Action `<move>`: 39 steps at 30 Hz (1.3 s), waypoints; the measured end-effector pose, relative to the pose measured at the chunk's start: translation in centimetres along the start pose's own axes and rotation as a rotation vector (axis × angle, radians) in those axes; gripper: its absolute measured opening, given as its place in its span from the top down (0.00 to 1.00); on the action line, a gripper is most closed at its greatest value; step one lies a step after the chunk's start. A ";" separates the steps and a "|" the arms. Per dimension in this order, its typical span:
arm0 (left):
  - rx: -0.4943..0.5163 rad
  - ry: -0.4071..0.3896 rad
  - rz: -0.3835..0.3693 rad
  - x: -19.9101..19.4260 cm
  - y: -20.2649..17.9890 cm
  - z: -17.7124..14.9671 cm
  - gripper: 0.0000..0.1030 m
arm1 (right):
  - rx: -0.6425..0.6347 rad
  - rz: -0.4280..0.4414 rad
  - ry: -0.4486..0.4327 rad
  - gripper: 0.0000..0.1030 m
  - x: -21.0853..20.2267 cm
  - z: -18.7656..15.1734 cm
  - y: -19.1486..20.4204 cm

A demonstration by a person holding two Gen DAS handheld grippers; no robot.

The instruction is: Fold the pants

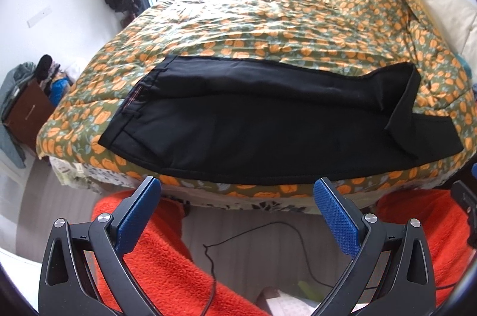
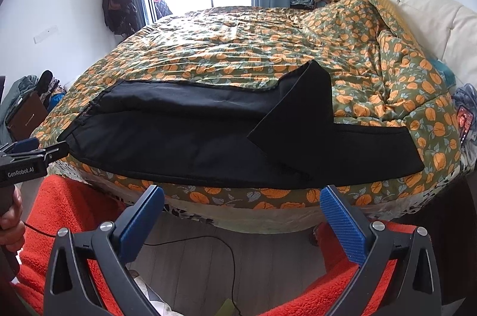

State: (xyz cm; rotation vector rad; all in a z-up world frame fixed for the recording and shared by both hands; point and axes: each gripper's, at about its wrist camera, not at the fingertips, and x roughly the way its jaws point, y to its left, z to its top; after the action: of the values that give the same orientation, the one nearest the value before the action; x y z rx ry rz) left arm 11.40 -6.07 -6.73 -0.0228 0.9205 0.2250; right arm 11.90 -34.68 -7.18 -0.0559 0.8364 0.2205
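Black pants (image 1: 253, 125) lie along the near edge of a bed, waistband at the left, legs to the right. One leg end is folded back over the other. They also show in the right wrist view (image 2: 208, 137), with the folded leg end (image 2: 298, 104) pointing up. My left gripper (image 1: 237, 190) is open and empty, held off the bed just before the pants' near edge. My right gripper (image 2: 243, 198) is open and empty, also just before the near edge. The left gripper's body (image 2: 26, 158) shows at the left of the right wrist view.
The bed carries an orange-flowered green quilt (image 1: 268, 26), bunched up at the right by a cream headboard (image 2: 432, 18). Orange fleece trousers (image 1: 161, 265) and a black cable (image 1: 268, 229) on the wood floor lie below. Clothes and a brown cabinet (image 1: 26, 110) stand at the left.
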 end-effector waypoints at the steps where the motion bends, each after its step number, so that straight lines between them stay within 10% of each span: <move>1: 0.002 0.003 0.008 0.1 0.1 0.0 0.01 | 0.012 0.004 0.007 0.00 0.2 0.1 -0.2; 14: -0.047 0.049 0.043 1.1 1.9 -0.4 0.01 | 0.236 -0.086 0.094 0.00 10.2 11.3 -7.7; 19: -0.046 0.042 0.055 0.7 2.1 -0.8 0.01 | 0.312 -0.085 0.150 0.00 16.3 11.8 -5.6; 22: -0.044 0.048 0.066 0.7 2.6 -1.2 0.01 | 0.218 -0.245 0.178 0.02 19.7 10.1 -5.5; 24: -0.044 0.051 0.074 0.8 3.0 -1.4 0.01 | 0.211 -0.278 0.200 0.47 20.4 8.9 -7.0; 25: -0.043 0.051 0.077 0.8 3.3 -1.7 0.01 | 0.241 -0.231 0.202 0.90 20.2 8.3 -8.1; 34: 0.079 0.069 -0.014 4.3 1.5 1.7 0.01 | 0.184 -0.197 0.059 0.95 11.6 7.2 -12.4; 39: 0.043 0.017 -0.254 6.5 -0.5 10.5 0.01 | 0.114 -0.224 -0.043 0.95 8.5 7.5 -12.8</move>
State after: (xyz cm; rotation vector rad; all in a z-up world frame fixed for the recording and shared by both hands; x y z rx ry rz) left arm 23.56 -4.19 -5.57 -0.1016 0.9292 -0.0312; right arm 25.63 -44.66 -8.91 -0.0374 0.7916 -0.0370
